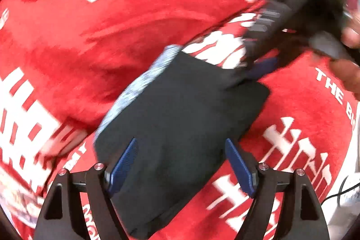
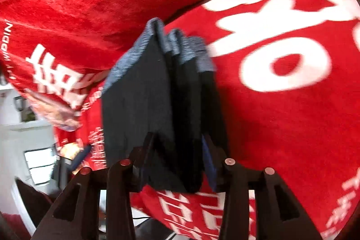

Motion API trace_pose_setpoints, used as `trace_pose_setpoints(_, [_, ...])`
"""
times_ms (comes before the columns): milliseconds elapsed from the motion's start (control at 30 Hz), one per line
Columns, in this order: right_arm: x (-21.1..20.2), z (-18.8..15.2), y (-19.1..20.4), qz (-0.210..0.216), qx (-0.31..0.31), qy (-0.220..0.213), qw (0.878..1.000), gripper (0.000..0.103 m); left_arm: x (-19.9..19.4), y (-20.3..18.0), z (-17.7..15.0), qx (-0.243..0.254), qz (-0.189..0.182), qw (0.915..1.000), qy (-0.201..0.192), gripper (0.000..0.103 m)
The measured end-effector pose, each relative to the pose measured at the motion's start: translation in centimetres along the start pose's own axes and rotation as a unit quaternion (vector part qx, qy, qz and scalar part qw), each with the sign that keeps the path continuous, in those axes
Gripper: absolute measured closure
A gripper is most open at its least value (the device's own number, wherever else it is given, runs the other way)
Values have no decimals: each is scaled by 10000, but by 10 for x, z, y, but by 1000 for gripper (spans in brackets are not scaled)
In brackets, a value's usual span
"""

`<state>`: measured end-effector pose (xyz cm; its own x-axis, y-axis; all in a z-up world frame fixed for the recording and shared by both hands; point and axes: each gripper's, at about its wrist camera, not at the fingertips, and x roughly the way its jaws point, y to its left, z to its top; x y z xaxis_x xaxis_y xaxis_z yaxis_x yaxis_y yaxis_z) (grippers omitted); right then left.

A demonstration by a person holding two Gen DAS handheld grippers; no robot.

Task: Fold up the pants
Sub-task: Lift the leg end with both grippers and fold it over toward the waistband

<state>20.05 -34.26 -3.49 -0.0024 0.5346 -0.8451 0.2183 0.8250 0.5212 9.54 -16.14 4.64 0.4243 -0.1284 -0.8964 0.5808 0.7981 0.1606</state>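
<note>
Dark folded pants (image 1: 180, 109) with a grey waistband (image 1: 139, 84) lie on a red blanket (image 1: 90, 37) printed with white characters. My left gripper (image 1: 182, 163) hovers open over the near end of the stack, with one blue pad on each side and neither touching the cloth. At the far corner of the pants is my right gripper (image 1: 258, 66), held by a person's hand (image 1: 351, 37). In the right wrist view the pants (image 2: 139, 93) run away from the right gripper (image 2: 177, 159) with their layers fanned apart. They sit loosely between its fingers, and the pads do not press them.
The red blanket (image 2: 281, 127) fills nearly all of both views and rises in a fold behind the pants. A pale surface with a dark cable (image 1: 337, 192) shows past its edge at lower right. Pale room furniture (image 2: 33, 127) shows at left beyond the blanket.
</note>
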Motion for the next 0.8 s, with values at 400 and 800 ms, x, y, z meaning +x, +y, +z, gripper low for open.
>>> trace_pose_setpoints(400, [-34, -43, 42, -942, -506, -650, 9921, 64, 44, 120, -54, -2262, -66, 9644, 1370, 22])
trace_pose_setpoints(800, [33, -53, 62, -2241, -1367, -251, 9646, 64, 75, 123, -102, -3200, -966, 9226, 1924, 14])
